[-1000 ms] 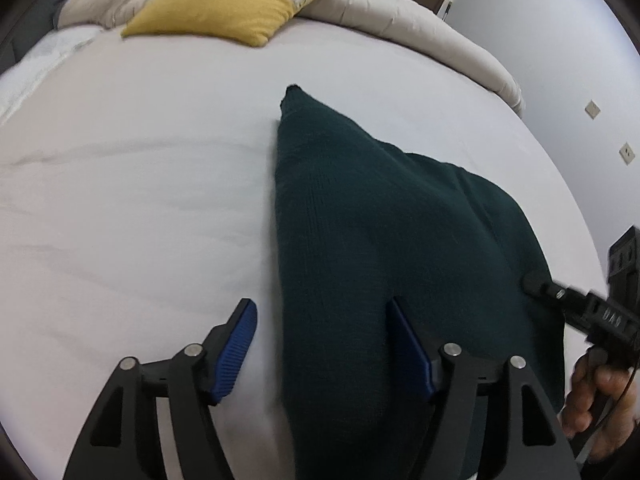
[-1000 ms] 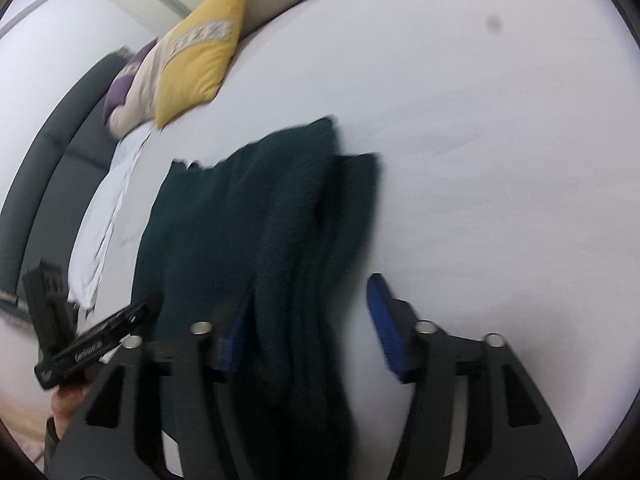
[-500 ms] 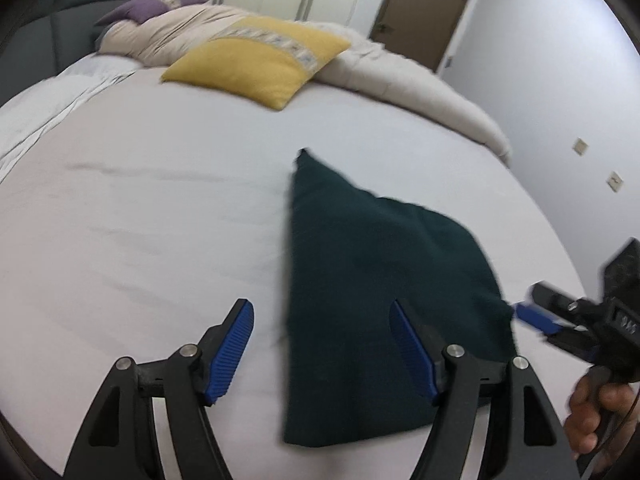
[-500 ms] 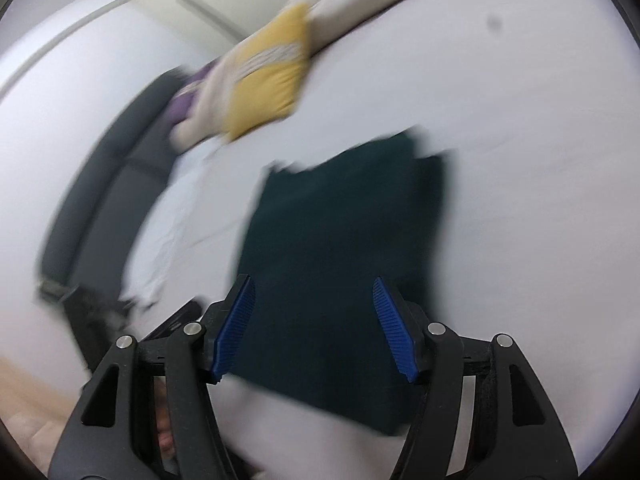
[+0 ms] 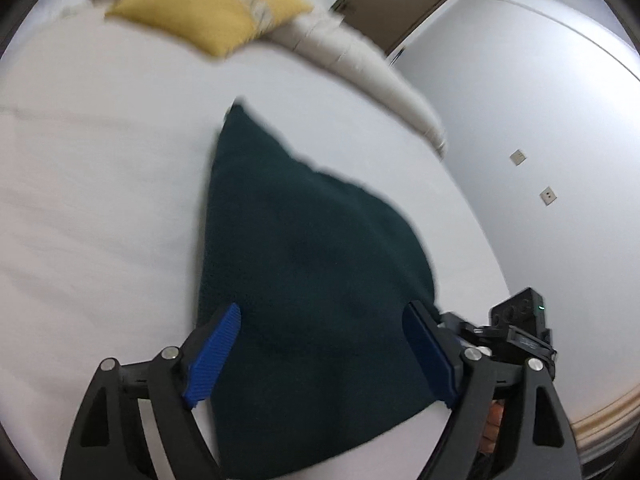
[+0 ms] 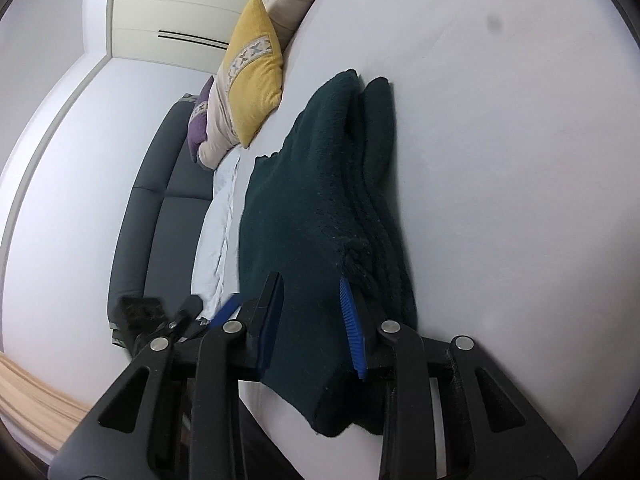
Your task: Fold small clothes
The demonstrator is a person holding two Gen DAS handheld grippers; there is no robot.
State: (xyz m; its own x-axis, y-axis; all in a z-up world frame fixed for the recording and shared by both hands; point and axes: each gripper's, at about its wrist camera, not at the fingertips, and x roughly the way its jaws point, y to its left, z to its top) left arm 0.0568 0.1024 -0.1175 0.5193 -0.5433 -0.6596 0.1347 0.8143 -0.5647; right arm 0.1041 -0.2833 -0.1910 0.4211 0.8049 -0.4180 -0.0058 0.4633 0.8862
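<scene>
Right gripper (image 6: 312, 322): closing narrow around the near right edge of the folded dark green knitted garment (image 6: 304, 216); a second ago wider, astride a looser fold.
Left gripper (image 5: 320, 356): opening wide, blue pads either side of the near left part, nothing pinched.
Garment: flat on the white bed sheet (image 5: 100, 200), near edge, now squared.
Meaning: probably one fold left.
Far: yellow cushion (image 5: 208, 12), beige duvet (image 5: 360, 64).

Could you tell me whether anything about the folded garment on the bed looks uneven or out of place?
Slightly: the dark green garment is not stacked flush; along its right edge the lower layers stick out from under the top one. Nothing on the bed looks spilled or damaged.
</scene>
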